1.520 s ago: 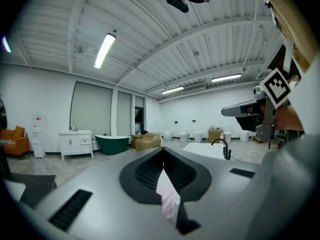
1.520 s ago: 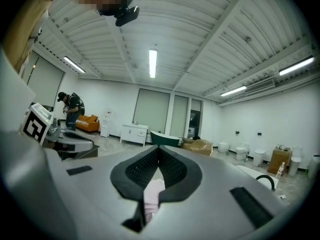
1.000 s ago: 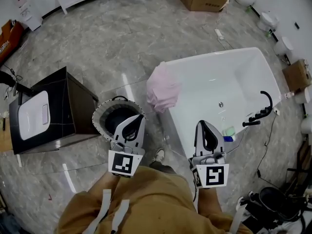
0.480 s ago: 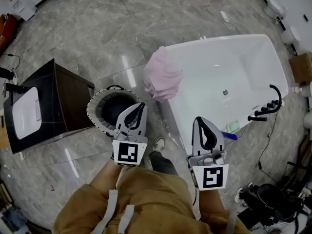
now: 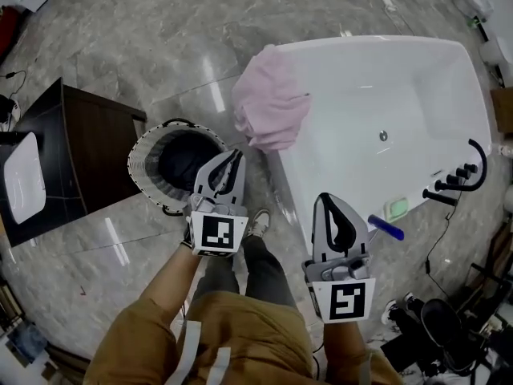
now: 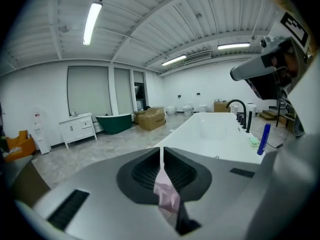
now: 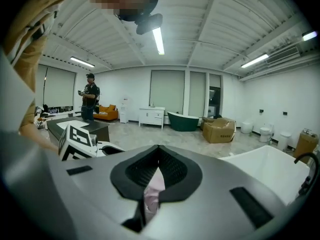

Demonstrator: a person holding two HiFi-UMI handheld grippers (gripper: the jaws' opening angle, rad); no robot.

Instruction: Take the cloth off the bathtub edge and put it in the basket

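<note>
A pink cloth (image 5: 271, 107) hangs crumpled over the near left corner of the white bathtub (image 5: 361, 45). The round basket (image 5: 144, 147), dark inside with a pale rim, stands on the floor just left of that corner. My left gripper (image 5: 237, 156) is shut and empty, held over the basket's right rim, a little short of the cloth. My right gripper (image 5: 323, 198) is also shut and empty, beside the tub's near wall. In the left gripper view the cloth (image 6: 167, 196) shows through the slot under the closed left gripper (image 6: 161, 151); the right gripper (image 7: 159, 149) view shows the cloth (image 7: 151, 191) likewise.
A black cabinet (image 5: 88, 159) with a white basin (image 5: 20, 179) stands left of the basket. On the tub's right rim are a black faucet (image 5: 473, 167), a green soap (image 5: 397, 208) and a blue stick (image 5: 386, 228). A person (image 7: 90, 101) stands far off.
The tub corner, cloth and basket have drawn nearer in the head view. Both grippers stayed shut, and the left one now sits closer to the cloth.
</note>
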